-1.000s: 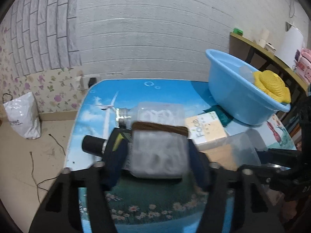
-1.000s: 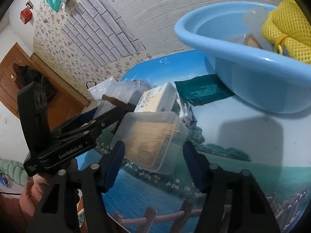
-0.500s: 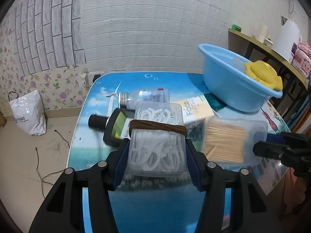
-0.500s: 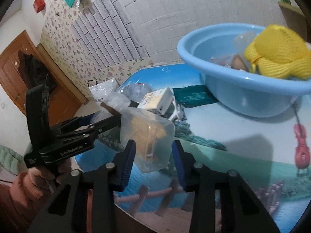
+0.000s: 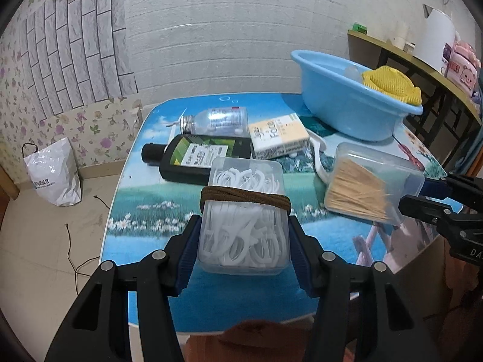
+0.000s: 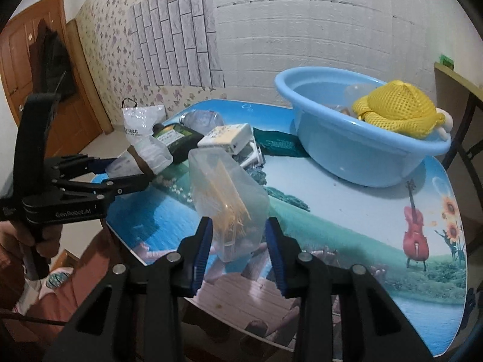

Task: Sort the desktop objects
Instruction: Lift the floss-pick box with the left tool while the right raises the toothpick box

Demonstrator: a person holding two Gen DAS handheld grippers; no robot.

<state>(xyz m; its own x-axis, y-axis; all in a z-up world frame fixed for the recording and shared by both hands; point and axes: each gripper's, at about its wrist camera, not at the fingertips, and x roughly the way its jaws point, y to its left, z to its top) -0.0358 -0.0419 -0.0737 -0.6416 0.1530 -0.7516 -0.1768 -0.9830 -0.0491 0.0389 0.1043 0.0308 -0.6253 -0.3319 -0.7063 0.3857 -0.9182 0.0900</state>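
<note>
Above the near edge of the picture-printed table (image 5: 145, 211), in the left wrist view, the left gripper (image 5: 244, 241) points steeply down, clamped on a clear box of floss picks (image 5: 244, 211) bound with a brown hair tie (image 5: 244, 200). Since a second ago the box has come back from the bottles.

In the right wrist view, the right gripper (image 6: 238, 241) is clamped on a clear box of toothpicks (image 6: 229, 193), tilted, its jaws having just closed in. The blue basin (image 6: 362, 154) holds a yellow mesh bag (image 6: 395, 111).
</note>
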